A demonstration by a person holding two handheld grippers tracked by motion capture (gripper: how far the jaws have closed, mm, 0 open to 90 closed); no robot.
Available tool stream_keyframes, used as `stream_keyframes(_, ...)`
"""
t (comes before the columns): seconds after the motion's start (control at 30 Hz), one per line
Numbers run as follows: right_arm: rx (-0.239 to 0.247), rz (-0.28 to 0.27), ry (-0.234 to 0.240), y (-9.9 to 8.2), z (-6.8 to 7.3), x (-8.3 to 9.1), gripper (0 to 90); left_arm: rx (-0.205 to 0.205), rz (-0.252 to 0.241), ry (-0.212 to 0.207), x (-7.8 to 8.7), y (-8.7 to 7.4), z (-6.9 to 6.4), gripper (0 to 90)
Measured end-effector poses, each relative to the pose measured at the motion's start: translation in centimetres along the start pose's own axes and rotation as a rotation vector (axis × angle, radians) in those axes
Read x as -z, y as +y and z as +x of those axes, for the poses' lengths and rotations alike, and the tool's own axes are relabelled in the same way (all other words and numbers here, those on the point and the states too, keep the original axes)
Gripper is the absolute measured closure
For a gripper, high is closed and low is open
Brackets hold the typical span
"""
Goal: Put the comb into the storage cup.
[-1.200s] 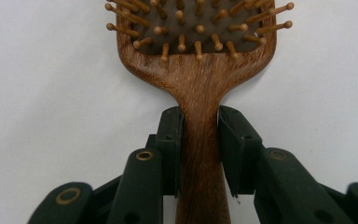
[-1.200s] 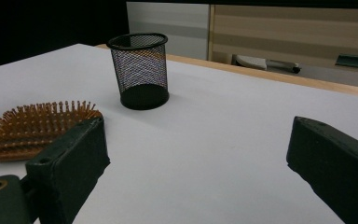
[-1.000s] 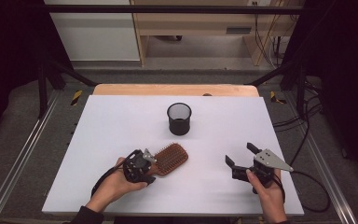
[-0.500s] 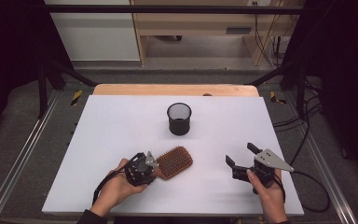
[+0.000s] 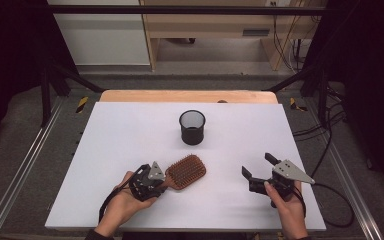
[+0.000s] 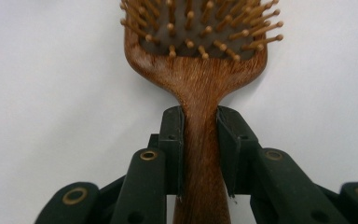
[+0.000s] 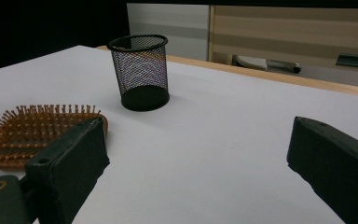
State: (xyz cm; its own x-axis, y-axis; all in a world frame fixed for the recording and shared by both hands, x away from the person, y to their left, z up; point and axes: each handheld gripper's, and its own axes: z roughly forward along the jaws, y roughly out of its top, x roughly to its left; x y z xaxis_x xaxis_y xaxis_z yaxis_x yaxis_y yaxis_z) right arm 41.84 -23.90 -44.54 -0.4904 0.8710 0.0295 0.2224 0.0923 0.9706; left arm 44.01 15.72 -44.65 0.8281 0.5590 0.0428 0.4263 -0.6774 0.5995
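Since a moment ago the left hand-held gripper (image 5: 156, 179) and the wooden hairbrush (image 5: 185, 171) have slid a little toward the near edge of the desk (image 5: 130, 130), and the brush head now points more toward the right; the right hand-held gripper (image 5: 258, 171) has stayed where it was. The left hand-held gripper is pinching the brush handle, and the brush lies flat on the white desk with its bristles up, near the front edge and left of the middle. The left gripper view shows this grip up close: the two black jaws press on both sides of the thin brown handle (image 6: 200, 154), just below where it widens into the head. Farther back, near the middle of the desk, stands a black mesh cup (image 5: 192, 127). It is upright, and nothing can be seen in it. The right gripper view shows the cup (image 7: 139, 72) from the side, with the brush (image 7: 32, 135) low at the left and the desk's wooden back edge behind. On the right, the right hand-held gripper is spread wide with nothing between its jaws, held close to the front right corner. There is lots of bare white desk between the brush, the cup and the right hand-held gripper.
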Motion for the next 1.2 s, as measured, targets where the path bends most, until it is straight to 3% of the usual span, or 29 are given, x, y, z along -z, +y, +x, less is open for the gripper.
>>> stream_keyframes(0.03,-0.001,-0.001,0.0,0.0,0.0,0.0,5.3,0.004,0.009,0.001,0.0,0.0,0.1,72.4)
stream_keyframes(0.07,-0.003,0.0,0.002,0.0,0.0,0.0,5.3,-0.018,0.037,0.041,-0.2,0.0,-0.1,72.5)
stream_keyframes(0.1,-0.004,0.003,0.004,0.0,0.1,0.0,5.3,-0.013,0.038,0.042,-0.3,-0.1,-0.1,72.4)
stream_keyframes(0.43,0.002,0.008,0.005,0.0,0.2,-0.2,5.3,0.02,0.083,0.01,-0.7,-0.1,0.2,72.2)
stream_keyframes(0.6,-0.001,0.003,0.006,0.0,0.2,-0.1,5.2,0.008,0.155,0.022,-1.1,0.1,-0.3,72.2)
stream_keyframes(0.73,-0.004,0.002,0.004,0.0,0.0,-0.1,5.3,0.001,0.204,0.007,-1.0,0.6,-0.3,72.2)
stream_keyframes(0.97,-0.009,-0.005,0.006,0.1,0.0,0.0,5.2,-0.045,0.313,0.016,-1.4,1.9,-0.6,70.4)
stream_keyframes(1.2,-0.017,-0.004,0.009,0.1,-0.1,0.0,5.2,-0.032,0.319,0.012,-1.9,2.5,-0.4,60.0)
